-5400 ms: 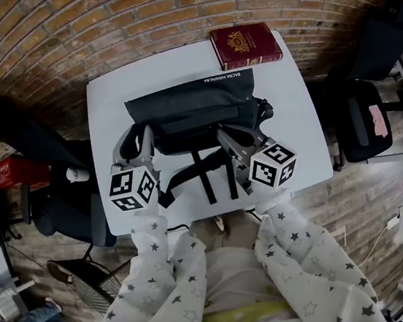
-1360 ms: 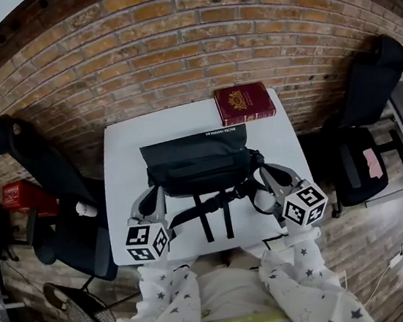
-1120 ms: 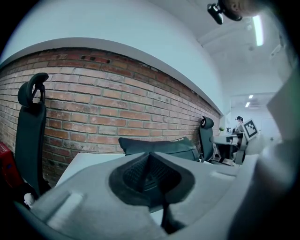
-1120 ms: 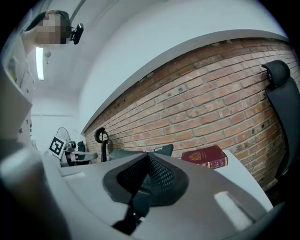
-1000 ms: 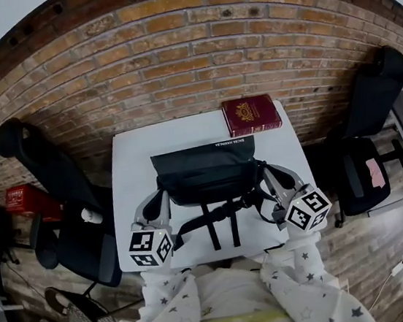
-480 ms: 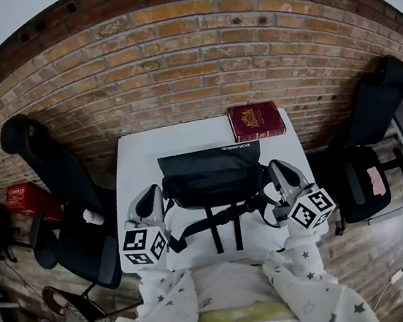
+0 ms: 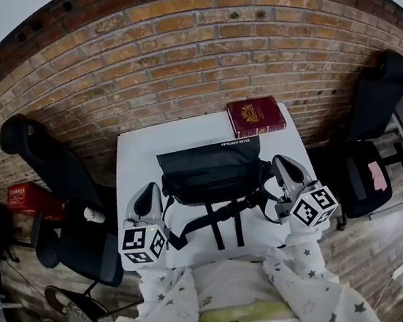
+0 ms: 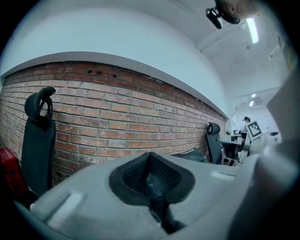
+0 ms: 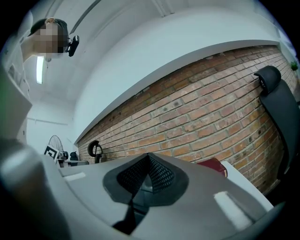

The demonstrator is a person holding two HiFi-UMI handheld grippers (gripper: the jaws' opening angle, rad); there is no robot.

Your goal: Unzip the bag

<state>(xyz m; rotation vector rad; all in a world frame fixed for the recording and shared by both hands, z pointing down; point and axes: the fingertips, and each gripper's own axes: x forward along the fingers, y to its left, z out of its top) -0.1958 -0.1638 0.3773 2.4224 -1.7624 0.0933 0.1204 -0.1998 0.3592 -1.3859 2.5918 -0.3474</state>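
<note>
- On table (image 7: pixel 131 158): black bag (image 7: pixel 210 169) lies flat mid-table; red book (image 7: pixel 255 115) at far-right corner.
- L gripper (image 7: pixel 149 191) & R gripper (image 7: pixel 282 160) flank bag, jaws pressed together, nothing btwn.
- zip: can't tell open/closed. I'd say this fits pre-grab or done, so I call no move.

Even, bright ceiling light; strong fisheye bending with dark corners, near parts blurred.
</note>
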